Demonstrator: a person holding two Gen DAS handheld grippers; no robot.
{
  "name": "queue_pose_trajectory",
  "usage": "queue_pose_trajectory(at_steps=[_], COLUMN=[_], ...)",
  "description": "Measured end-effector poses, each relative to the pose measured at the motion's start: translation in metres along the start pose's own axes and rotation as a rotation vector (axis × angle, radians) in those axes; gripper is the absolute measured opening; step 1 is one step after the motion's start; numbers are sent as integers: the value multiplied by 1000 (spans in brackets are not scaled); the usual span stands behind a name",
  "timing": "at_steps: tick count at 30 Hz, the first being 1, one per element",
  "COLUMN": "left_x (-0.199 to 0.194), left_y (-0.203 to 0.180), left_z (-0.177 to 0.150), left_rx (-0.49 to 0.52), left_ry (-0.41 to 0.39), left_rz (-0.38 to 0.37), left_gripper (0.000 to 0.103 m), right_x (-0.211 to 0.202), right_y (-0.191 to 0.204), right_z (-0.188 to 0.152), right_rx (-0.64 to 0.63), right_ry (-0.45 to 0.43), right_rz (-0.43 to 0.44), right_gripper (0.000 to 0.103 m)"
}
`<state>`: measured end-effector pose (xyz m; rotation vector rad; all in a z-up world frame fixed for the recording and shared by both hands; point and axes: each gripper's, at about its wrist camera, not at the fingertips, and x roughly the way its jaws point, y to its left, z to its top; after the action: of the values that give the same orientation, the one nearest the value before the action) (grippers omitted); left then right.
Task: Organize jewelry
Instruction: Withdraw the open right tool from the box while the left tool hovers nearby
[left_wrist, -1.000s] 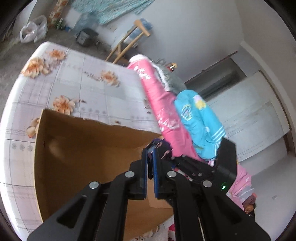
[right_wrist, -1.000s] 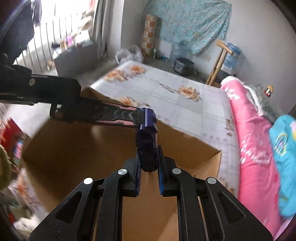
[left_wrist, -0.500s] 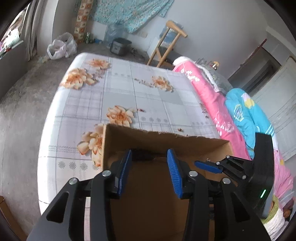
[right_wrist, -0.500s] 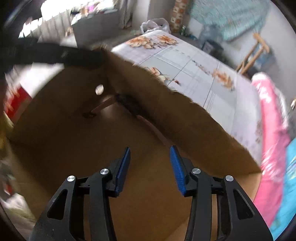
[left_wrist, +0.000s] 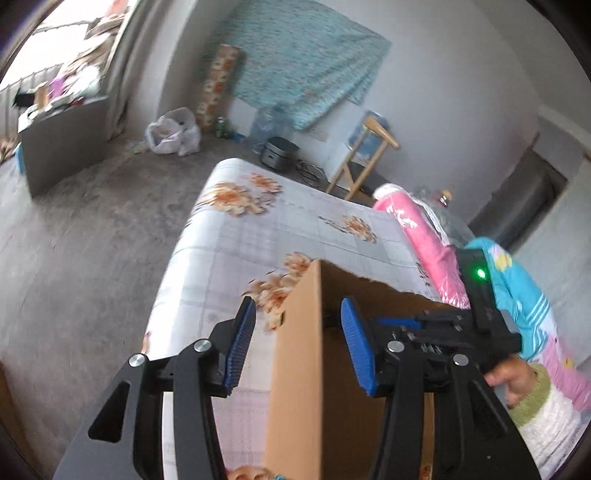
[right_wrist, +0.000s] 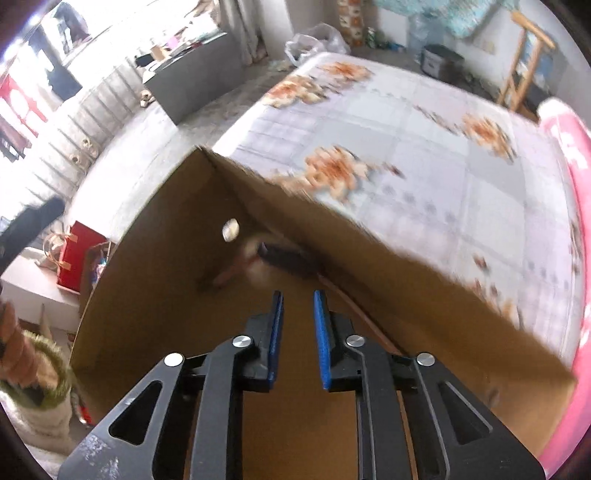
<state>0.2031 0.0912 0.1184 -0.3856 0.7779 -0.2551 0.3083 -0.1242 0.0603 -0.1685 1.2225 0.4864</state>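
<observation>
An open cardboard box (left_wrist: 295, 373) stands on the flowered bed. My left gripper (left_wrist: 298, 347) straddles its near corner. The jaws are opening, the box wall stands between them, and the blue pads (left_wrist: 240, 347) do not touch it. In the right wrist view my right gripper (right_wrist: 299, 332) points down into the box (right_wrist: 162, 266). Its jaws are closing to a narrow gap with nothing between them. A dark, blurred item with a pinkish strip (right_wrist: 284, 258) lies on the box floor near the far corner. The right gripper (left_wrist: 402, 323) also shows over the box.
The bed's flowered sheet (left_wrist: 266, 229) stretches beyond the box. Pink and blue quilts (left_wrist: 428, 243) are piled along its right side. A hand in a green-cuffed sleeve (left_wrist: 524, 384) holds the right gripper. Bare concrete floor (left_wrist: 92, 229) lies to the left, and a red bag (right_wrist: 77, 254) stands beside the bed.
The right gripper let go of the dark item, which now lies in the box, then its jaws narrowed again. The left gripper opened and swung left to the box corner.
</observation>
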Motion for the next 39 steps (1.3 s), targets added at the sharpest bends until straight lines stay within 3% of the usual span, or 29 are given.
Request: queue_pose_trajectory(at_steps=[3, 6, 9, 12, 16, 23, 26, 31, 33, 39], left_x=[-9, -17, -23, -28, -29, -32, -38, -40, -38, -42], left_y=[11, 19, 24, 31, 39, 45, 46, 46, 45, 43], left_z=[-14, -28, -41, -53, -65, -80, -85, -96, -100, -115], left_rx=[-16, -21, -26, -36, -56, -73, -67, -50, -46, -79], left_ry=[0, -4, -1, 4, 23, 38, 29, 41, 52, 77], left_rz=[7, -4, -9, -6, -4, 17, 31, 63, 75, 64], left_gripper=[47, 47, 47, 47, 47, 47, 48, 53, 54, 58], right_x=[19, 39, 50, 49, 60, 59, 45, 64, 76, 88], right_y=[16, 36, 41, 33, 20, 16, 12, 22, 23, -2], right_z=[16, 21, 22, 20, 12, 14, 14, -9, -12, 12], right_rx=[-80, -211, -247, -195, -115, -94, -59, -118, -123, 57], right_ry=[-12, -28, -39, -27, 73, 76, 76, 236, 259, 151], right_rz=[-27, -130, -137, -96, -23, -25, 43, 32, 12, 80], right_gripper=[13, 13, 11, 12, 13, 13, 14, 15, 15, 16])
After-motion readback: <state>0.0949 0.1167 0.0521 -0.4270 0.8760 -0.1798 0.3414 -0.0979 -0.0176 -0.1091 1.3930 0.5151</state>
